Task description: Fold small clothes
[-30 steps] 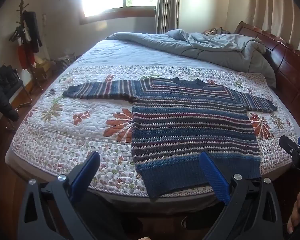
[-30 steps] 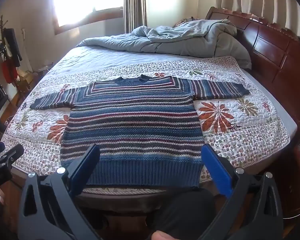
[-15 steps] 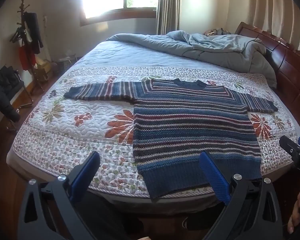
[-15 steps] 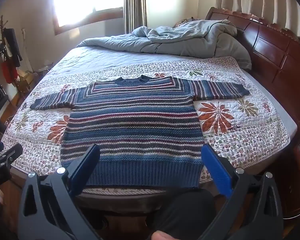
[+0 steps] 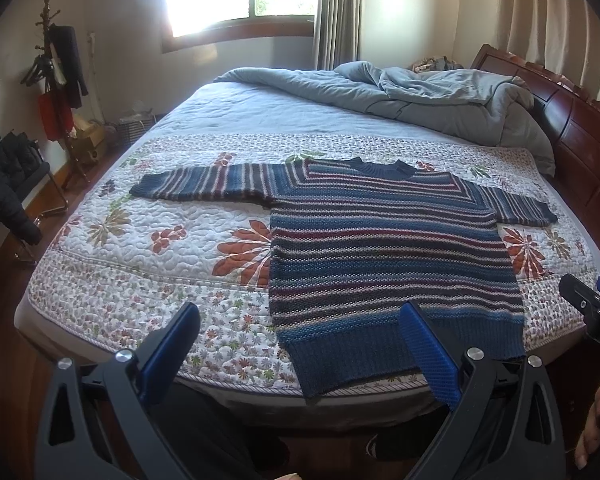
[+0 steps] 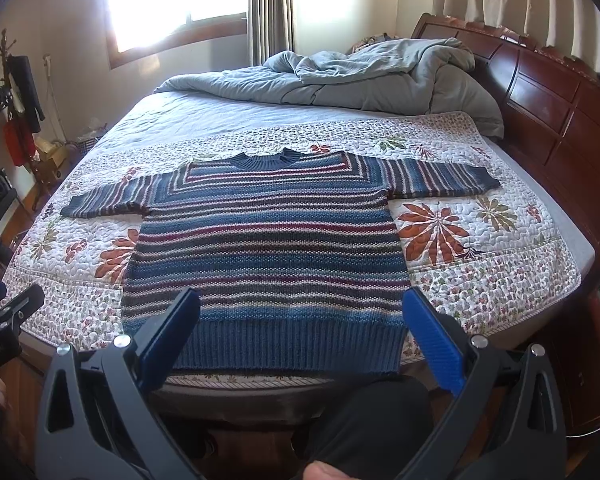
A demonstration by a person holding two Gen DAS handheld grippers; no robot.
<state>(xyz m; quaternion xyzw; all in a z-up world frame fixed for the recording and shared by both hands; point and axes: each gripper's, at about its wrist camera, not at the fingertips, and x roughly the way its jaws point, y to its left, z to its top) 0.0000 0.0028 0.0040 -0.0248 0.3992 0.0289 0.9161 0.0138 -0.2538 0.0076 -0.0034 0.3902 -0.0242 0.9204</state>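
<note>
A blue striped knit sweater [image 5: 384,248] lies flat and face up on a floral quilt [image 5: 148,256], both sleeves spread out and its ribbed hem at the bed's near edge. It also shows in the right wrist view [image 6: 268,248]. My left gripper [image 5: 300,352] is open and empty, held off the near edge, left of the hem's middle. My right gripper [image 6: 300,340] is open and empty, held just short of the hem's middle. Each gripper shows at the edge of the other's view.
A rumpled grey duvet [image 5: 420,96] is heaped at the far end of the bed. A dark wooden headboard [image 6: 548,104] runs along the right side. A coat rack [image 5: 56,80] and a chair with dark clothes [image 5: 8,184] stand at the left. My legs are below the bed edge.
The left gripper has drifted slightly forward and up, so the sweater sits a little lower in its view. The right gripper has hardly moved. Both stay open.
</note>
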